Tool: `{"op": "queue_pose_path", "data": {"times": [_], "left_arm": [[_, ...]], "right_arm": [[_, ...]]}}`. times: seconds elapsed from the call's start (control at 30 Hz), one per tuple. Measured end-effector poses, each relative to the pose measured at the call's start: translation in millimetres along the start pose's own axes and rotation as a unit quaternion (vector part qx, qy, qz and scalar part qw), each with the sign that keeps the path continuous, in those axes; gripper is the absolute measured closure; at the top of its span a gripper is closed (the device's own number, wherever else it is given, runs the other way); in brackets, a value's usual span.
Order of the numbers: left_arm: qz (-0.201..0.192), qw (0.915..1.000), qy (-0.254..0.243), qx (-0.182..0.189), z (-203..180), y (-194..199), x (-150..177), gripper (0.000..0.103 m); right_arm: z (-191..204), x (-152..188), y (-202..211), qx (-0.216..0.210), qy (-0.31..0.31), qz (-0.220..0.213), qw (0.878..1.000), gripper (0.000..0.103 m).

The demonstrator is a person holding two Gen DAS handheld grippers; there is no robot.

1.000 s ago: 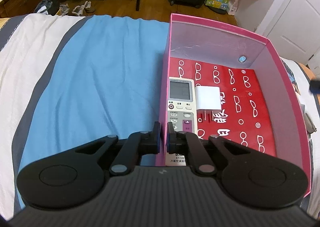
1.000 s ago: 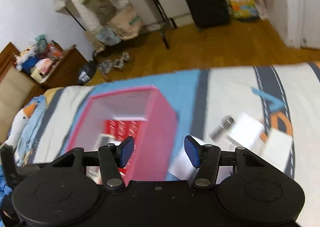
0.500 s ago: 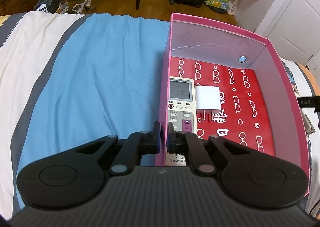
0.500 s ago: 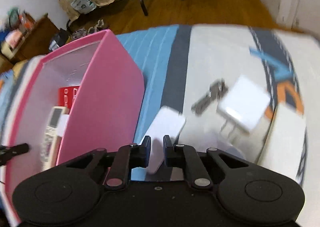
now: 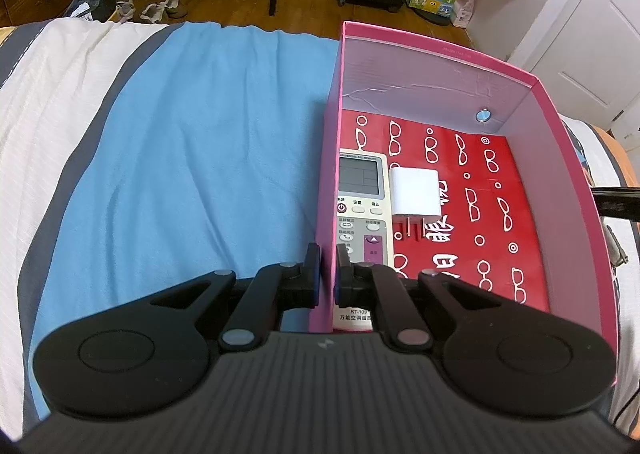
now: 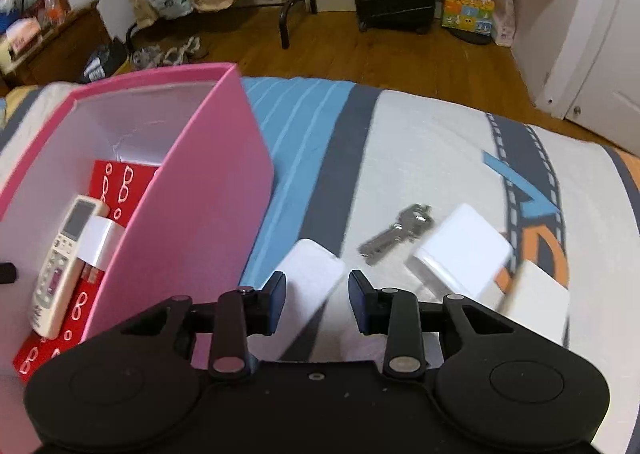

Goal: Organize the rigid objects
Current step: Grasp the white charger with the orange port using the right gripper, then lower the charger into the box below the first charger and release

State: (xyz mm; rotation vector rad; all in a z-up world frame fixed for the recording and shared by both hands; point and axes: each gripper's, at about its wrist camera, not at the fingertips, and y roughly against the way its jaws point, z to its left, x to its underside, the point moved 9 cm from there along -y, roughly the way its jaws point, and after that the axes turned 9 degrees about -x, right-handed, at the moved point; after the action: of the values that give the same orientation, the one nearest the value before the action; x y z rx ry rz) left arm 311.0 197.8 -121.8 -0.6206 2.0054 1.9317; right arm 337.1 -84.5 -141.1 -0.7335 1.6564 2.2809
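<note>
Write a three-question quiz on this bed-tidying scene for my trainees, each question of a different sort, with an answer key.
1. True or false: the left gripper is shut on the pink box, with one of its fingers on each side of the box's side wall.
2. Multiple choice: which item already lies in the box next to the white charger? A) keys B) remote control C) scissors
3. Fill in: the right gripper is ____ above a flat white object on the bed, near the keys.

Key: 1 true; 2 B, the remote control; 3 open.
</note>
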Motion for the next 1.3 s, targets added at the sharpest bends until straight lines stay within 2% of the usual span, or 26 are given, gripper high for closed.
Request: {"op": "queue_pose_path", "data": {"times": [0.1, 0.17, 0.23, 0.27, 0.37, 0.43, 0.53, 0.63, 0.67, 0.8, 0.93, 1.1, 1.2, 1.3], "left_arm": [[0.0, 1.0, 0.0, 0.0, -0.3, -0.1, 0.3, 0.097], [0.002, 1.0, 0.0, 0.0, -0.2, -0.9, 0.5, 0.097], [0.002, 1.0, -0.001, -0.001, -0.9, -1.1, 0.9, 0.097], [0.003, 1.0, -0.002, -0.002, -0.6, -1.5, 1.1, 0.097], [0.004, 1.0, -0.002, -0.003, -0.7, -2.7, 0.4, 0.097], [0.003, 1.0, -0.002, -0.004, -0.9, -2.3, 0.0, 0.097], [0.003, 1.0, -0.001, -0.003, -0.7, -1.9, -0.4, 0.097], [0.003, 1.0, 0.0, -0.002, -0.7, -2.1, -0.4, 0.097], [0.004, 1.0, -0.001, -0.003, -0.9, -2.1, -0.4, 0.097], [0.004, 1.0, -0.003, -0.005, -1.5, -2.1, 0.1, 0.097], [0.004, 1.0, -0.001, -0.005, -0.8, -2.7, -0.1, 0.097], [0.002, 1.0, 0.005, -0.005, -0.4, -3.2, 0.1, 0.097], [0.002, 1.0, 0.001, -0.006, -1.0, -1.9, 0.9, 0.097], [0.004, 1.0, 0.002, -0.001, -0.2, -2.3, 0.6, 0.097]], "right_arm": [[-9.4, -1.0, 19.1, -0.006, 0.011, -0.005, 1.0, 0.061], [-10.4, 1.7, 23.3, -0.014, 0.033, 0.011, 0.999, 0.055], [-14.1, 4.2, 25.8, -0.002, 0.06, 0.018, 0.998, 0.053], [-13.8, 6.1, 24.2, 0.006, 0.08, 0.028, 0.996, 0.049], [-11.8, 18.4, 12.6, 0.02, 0.153, 0.079, 0.985, 0.04], [-10.1, 29.6, 3.5, 0.045, 0.207, 0.108, 0.971, 0.04], [-8.0, 39.0, -5.6, 0.064, 0.223, 0.122, 0.965, 0.037], [-9.6, 35.3, -13.4, 0.069, 0.243, 0.103, 0.962, 0.039], [-11.2, 33.8, -14.1, 0.067, 0.24, 0.101, 0.963, 0.045], [-5.5, 28.1, 0.9, 0.048, 0.214, 0.072, 0.973, 0.048], [-6.2, 21.4, 22.0, 0.05, 0.173, 0.025, 0.983, 0.049], [2.0, 13.4, 53.8, 0.036, 0.143, -0.023, 0.989, 0.049], [24.2, 5.1, 74.7, 0.01, 0.136, -0.045, 0.99, 0.049], [62.3, -4.3, 94.2, -0.026, 0.165, -0.067, 0.984, 0.049]]}}
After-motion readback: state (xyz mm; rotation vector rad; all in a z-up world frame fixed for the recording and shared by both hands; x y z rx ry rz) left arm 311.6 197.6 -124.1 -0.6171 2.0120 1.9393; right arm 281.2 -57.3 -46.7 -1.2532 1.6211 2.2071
